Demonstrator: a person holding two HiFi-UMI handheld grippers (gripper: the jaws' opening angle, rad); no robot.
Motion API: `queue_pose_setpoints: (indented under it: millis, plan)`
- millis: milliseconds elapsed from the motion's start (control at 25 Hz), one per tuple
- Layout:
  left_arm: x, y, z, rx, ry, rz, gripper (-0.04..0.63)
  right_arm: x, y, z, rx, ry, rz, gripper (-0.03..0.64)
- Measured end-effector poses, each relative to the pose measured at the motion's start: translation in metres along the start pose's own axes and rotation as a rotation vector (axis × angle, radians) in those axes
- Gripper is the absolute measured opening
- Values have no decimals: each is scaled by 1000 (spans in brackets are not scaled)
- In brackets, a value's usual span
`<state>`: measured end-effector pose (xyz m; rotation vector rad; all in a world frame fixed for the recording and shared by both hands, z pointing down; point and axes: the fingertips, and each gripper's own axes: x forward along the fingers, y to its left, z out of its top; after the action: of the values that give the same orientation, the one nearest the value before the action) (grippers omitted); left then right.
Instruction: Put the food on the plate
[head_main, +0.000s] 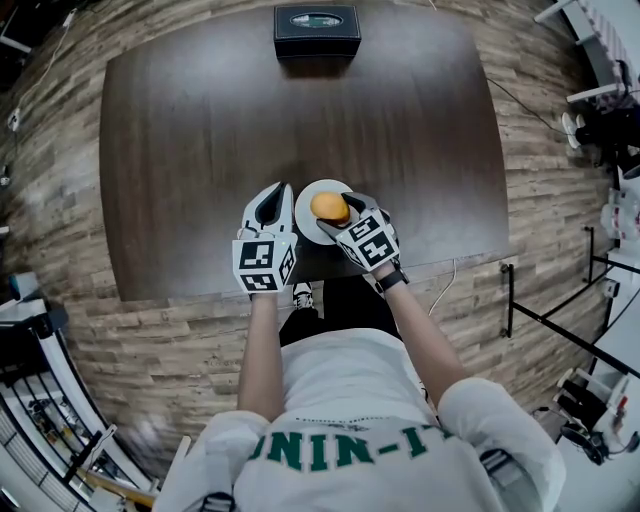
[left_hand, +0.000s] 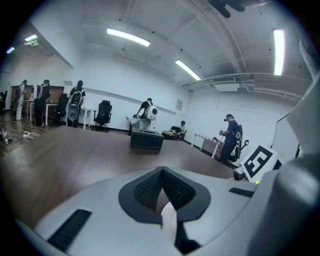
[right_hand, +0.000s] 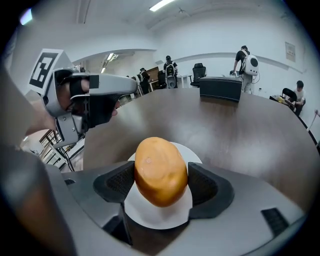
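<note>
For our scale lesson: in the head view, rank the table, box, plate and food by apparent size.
1. Table
2. Box and partly hidden plate: too alike to rank
3. Food, smallest

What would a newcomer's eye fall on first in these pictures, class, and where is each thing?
The orange food stands out most, clamped in the right gripper over the white plate at the dark table's near edge. The left gripper, jaws together, is beside the plate on its left, and a black box lies at the table's far edge.
</note>
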<state>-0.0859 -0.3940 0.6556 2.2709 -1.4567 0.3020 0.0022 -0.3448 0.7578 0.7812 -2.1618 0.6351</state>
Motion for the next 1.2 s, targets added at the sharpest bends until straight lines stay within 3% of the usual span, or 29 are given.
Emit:
queue_pose_setpoints:
  millis: [240,400,440,840,1000,1200]
  plan:
    - [3,-4,0,4,8,-5,12,4,1,-1,-6,12,-6,374]
    - [1,-3,5,4,7,-10,12,2,3,0,6,7,1,486]
    - [1,-2,5,4,9,-10,13,1,2,0,7,5,2,488]
    - [4,5,29,22,4,-2,12,-30,-17,24,73,-80,-19,486]
    - [3,8,55,23,-31,-6,13,-54,-29,54,196,-195,-52,450]
    - [-1,10,96,34,-77,10,12,-94,-38,109,204,-334,-101,388]
